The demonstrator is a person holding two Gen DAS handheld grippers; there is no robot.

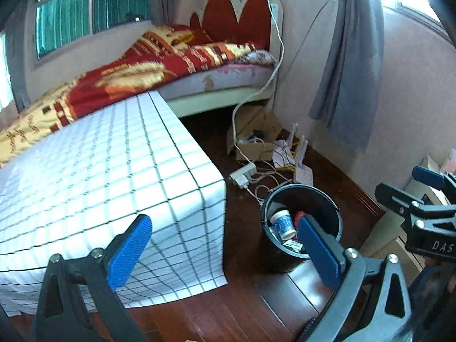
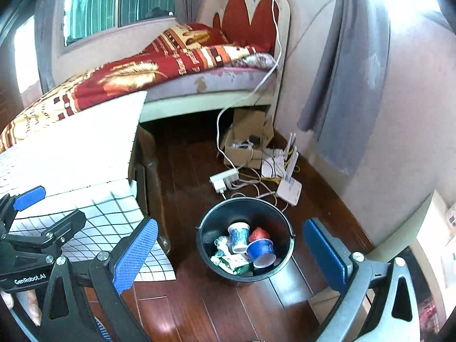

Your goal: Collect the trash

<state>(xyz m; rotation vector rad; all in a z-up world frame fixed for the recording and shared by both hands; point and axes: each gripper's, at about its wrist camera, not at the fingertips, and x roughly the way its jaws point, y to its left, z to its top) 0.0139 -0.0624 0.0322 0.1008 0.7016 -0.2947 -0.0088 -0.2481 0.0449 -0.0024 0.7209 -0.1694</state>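
A black bucket (image 1: 336, 213) (image 2: 208, 242) stands on the wooden floor beside a low table. Inside it lie paper cups (image 1: 283, 223) (image 2: 239, 235), a blue cup (image 2: 262, 249), a red scrap (image 2: 258, 233) and green-white wrappers (image 2: 230, 262). My left gripper (image 1: 225, 252) is open and empty, above the table's corner, left of the bucket. My right gripper (image 2: 230, 252) is open and empty, held above the bucket. The right gripper also shows at the left wrist view's right edge (image 1: 421, 196), and the left gripper at the right wrist view's left edge (image 2: 42, 213).
The table has a white grid-pattern cloth (image 1: 99, 171) (image 2: 94, 216). A bed with a red and gold quilt (image 1: 142, 68) (image 2: 136, 74) is behind. A power strip (image 2: 225, 178), cables, a white router (image 2: 289, 189) and a cardboard box (image 2: 248, 136) lie on the floor by the wall. A grey curtain (image 2: 350, 71) hangs at right.
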